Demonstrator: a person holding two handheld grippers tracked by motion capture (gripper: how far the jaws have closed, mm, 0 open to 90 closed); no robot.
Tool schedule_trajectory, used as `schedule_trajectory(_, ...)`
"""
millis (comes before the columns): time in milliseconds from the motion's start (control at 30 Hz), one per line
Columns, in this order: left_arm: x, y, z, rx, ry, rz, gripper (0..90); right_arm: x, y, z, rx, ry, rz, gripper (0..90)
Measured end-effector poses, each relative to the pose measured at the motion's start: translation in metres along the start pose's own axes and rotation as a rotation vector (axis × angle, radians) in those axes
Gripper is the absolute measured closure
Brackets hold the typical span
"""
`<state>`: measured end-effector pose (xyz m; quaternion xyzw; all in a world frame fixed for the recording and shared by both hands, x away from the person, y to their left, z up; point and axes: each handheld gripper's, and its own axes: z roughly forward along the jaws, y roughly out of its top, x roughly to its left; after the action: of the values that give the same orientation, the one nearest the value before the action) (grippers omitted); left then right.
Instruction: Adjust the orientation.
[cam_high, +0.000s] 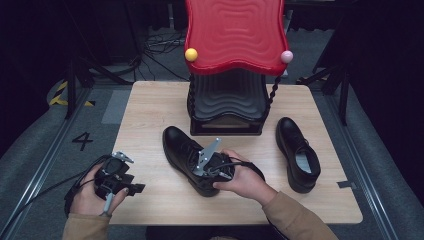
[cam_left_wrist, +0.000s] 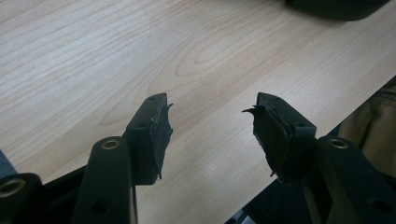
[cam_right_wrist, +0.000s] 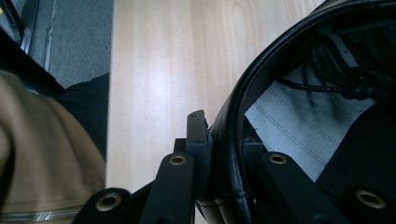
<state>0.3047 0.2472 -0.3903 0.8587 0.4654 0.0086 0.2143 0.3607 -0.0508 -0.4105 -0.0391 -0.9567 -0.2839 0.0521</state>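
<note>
Right gripper (cam_high: 212, 167) clamped on black shoe's (cam_high: 187, 157) rim, left gripper (cam_high: 112, 180) jaws apart, hovering at table edge (cam_high: 150, 210)

From above, your right hand (cam_high: 247, 180) and the right gripper (cam_high: 212, 162) cover the heel end of the near shoe (cam_high: 182, 150), so the jaws at its collar are hidden there. In the right gripper view the picture's edges cut that shoe off; its toe and sole stay out of frame, and the inner jaw sits partly behind the collar wall. The red rack (cam_high: 235, 35) is cropped at the top edge. Beyond the shoe, the left gripper view clips a dark shape (cam_left_wrist: 336, 7) at the top; identity unclear.
</note>
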Motion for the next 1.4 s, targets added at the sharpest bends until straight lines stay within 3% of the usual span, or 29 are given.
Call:
schedule_trajectory(267,-0.003,0.015,0.004,0.002,-0.007,0.04,46.2,0.027,-0.011,-0.03,0.013,-0.039,0.013,81.0)
schedule_trajectory(667,-0.012,0.048,0.017,0.021,-0.038,0.111,46.3,0.04,-0.049,-0.069,0.01,-0.1,0.151,80.9)
schedule_trajectory(833,-0.014,0.058,0.022,0.026,-0.048,0.134,46.3,0.038,-0.06,-0.072,0.02,-0.145,0.209,80.7)
schedule_trajectory(933,-0.016,0.064,0.025,0.024,-0.056,0.149,46.3,0.036,-0.069,-0.074,0.034,-0.177,0.27,80.5)
schedule_trajectory(1067,-0.018,0.069,0.027,0.028,-0.06,0.16,46.3,0.033,-0.078,-0.074,0.057,-0.198,0.302,80.3)
schedule_trajectory(1367,-0.02,0.075,0.029,0.029,-0.066,0.17,46.2,0.035,-0.097,-0.077,0.097,-0.172,0.32,80.3)
schedule_trajectory(1400,-0.02,0.076,0.029,0.03,-0.065,0.176,46.2,0.037,-0.097,-0.074,0.109,-0.146,0.32,80.4)
